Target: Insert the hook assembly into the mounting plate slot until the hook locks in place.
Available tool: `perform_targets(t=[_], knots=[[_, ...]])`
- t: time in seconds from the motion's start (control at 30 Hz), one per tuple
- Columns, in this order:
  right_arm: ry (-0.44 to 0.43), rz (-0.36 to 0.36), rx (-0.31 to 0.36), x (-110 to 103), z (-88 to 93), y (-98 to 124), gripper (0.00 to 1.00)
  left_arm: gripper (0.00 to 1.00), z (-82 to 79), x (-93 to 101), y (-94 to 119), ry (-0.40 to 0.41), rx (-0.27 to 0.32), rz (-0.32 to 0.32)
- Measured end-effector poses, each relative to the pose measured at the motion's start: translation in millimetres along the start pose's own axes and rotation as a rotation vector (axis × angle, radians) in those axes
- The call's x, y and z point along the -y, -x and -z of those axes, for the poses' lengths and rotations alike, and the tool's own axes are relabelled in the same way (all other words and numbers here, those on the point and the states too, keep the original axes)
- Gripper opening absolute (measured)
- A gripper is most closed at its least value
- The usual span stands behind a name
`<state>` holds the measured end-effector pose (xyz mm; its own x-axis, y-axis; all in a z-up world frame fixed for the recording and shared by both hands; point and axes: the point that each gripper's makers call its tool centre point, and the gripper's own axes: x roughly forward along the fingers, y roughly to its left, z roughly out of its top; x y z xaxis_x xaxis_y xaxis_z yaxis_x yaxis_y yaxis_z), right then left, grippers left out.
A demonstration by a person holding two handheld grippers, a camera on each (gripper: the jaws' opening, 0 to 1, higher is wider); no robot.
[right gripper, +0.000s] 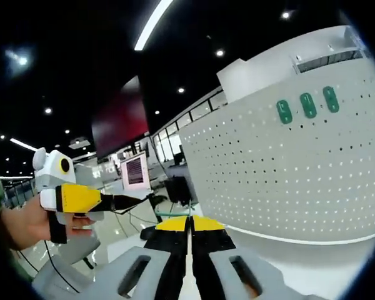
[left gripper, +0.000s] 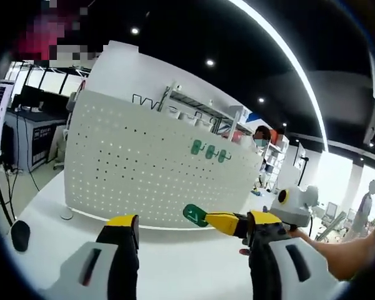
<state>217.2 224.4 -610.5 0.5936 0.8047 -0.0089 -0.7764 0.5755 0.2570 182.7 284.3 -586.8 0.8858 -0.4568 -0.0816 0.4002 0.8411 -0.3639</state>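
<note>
Right fingers (left gripper: 217, 220) clamp a green hook (left gripper: 194, 214); left fingers (left gripper: 194, 234) stand apart.
Three green hooks (left gripper: 209, 150) sit on the white pegboard (left gripper: 144, 169).

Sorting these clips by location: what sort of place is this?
Probably a large open-plan office or lab hall: white pegboard with green hooks on a white table, desks with monitors, ceiling spotlights.

The right hand-held gripper (left gripper: 207, 218) holds, apparently, a green hook (left gripper: 194, 214) near the pegboard (left gripper: 144, 169).
</note>
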Motion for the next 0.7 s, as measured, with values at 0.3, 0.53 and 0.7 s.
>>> perform_targets(t=[0.3,0.53,0.7], knots=[[-0.006,0.009,0.07,-3.5,-16.8,2.6,0.0,0.67,-5.2,5.3,-10.1,0.118,0.017,0.033],[0.039,-0.002,0.128,-12.3,-30.5,4.4,0.0,0.63,-7.7,6.0,-13.0,0.254,0.042,0.048],[0.059,-0.006,0.158,-17.1,-37.8,6.3,0.0,0.6,-11.6,7.2,-12.9,0.333,0.06,0.061]])
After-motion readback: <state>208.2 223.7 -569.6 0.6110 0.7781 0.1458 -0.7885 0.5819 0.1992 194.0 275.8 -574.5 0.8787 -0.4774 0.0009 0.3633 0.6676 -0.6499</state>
